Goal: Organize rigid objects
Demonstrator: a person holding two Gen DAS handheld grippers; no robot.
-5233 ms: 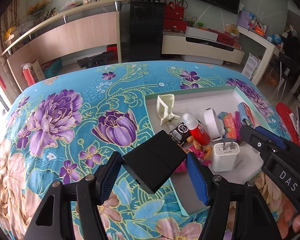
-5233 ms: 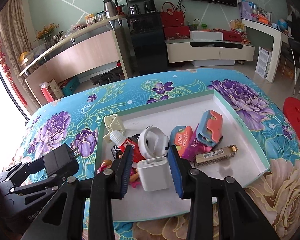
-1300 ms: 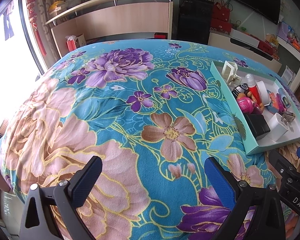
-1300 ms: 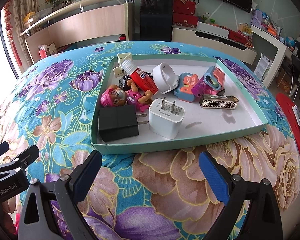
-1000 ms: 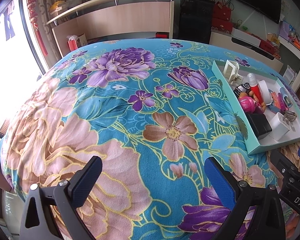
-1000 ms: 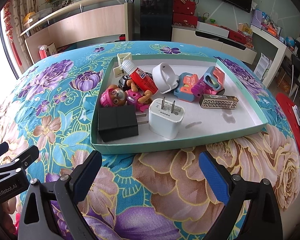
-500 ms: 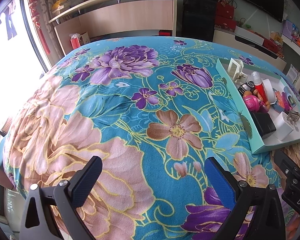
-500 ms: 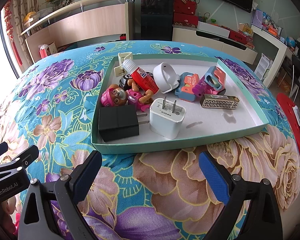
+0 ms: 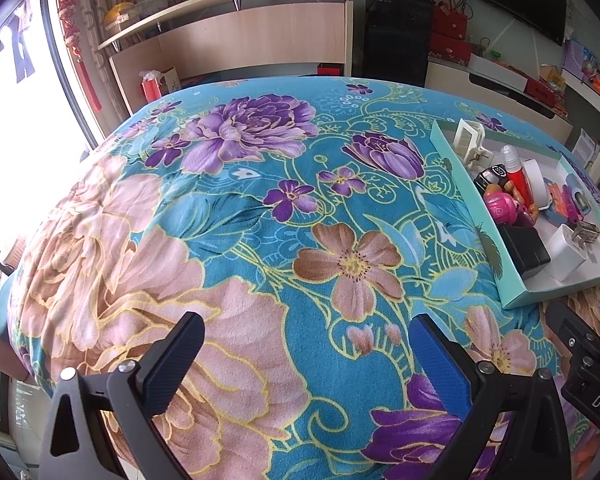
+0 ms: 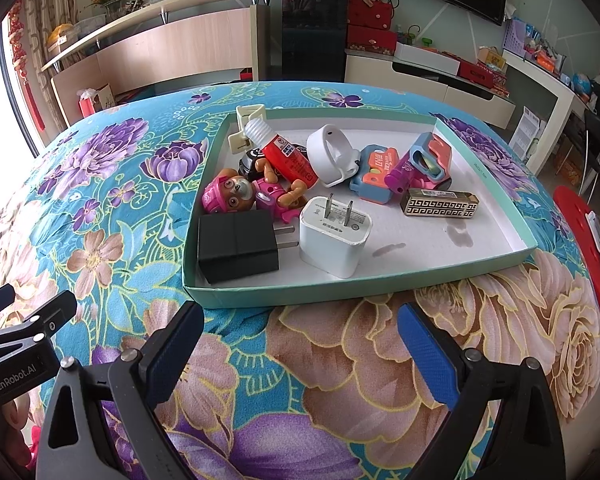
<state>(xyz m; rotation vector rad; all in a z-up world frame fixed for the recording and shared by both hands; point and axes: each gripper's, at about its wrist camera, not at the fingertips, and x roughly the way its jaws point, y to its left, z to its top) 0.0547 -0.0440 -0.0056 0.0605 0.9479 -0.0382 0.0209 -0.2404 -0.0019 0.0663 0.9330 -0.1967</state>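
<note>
left gripper (image 9: 306, 354) released, empty | right gripper (image 10: 300, 344) released, empty | all items seem inside tray (image 10: 380, 290) | advice: hold both grippers clear, avoid bumping the tray

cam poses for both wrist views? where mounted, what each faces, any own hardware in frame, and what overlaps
Left wrist: on the left gripper, jaws wide, facing the floral cloth; tray at right edge; right gripper's tip at lower right.
Right wrist: on the right gripper, jaws wide, facing the tray head-on; left gripper's tip at lower left.
Shared: tray, black charger, white charger, pink toy dog.
</note>
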